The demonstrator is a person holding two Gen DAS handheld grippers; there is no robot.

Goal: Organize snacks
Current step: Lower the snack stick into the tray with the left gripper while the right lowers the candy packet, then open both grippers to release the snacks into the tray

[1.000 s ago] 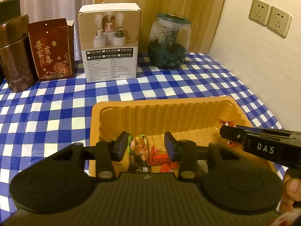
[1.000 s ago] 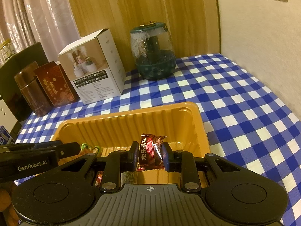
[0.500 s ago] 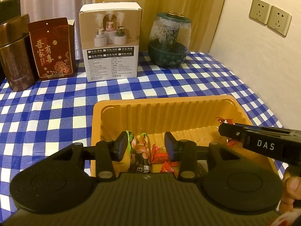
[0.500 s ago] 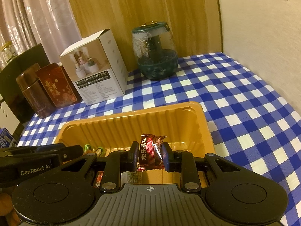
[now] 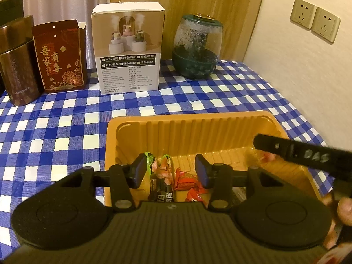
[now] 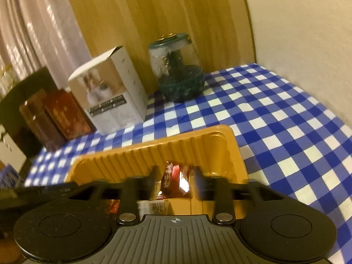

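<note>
Low in the middle of the right wrist view, the right gripper (image 6: 173, 176) pinches a red snack packet (image 6: 173, 179) over the orange tray (image 6: 154, 151). Left gripper (image 5: 170, 170) hangs spread, holding nothing. Next, its fingers likely spread to drop the packet in.

The left gripper (image 5: 171, 171) hung with its jaws apart over the near end of an orange tray (image 5: 193, 125) on a checked tablecloth (image 5: 55, 123). Wrapped snacks (image 5: 173, 180) lay between its fingers. The right gripper (image 5: 308, 156), blurred, reached in from the right.
</note>
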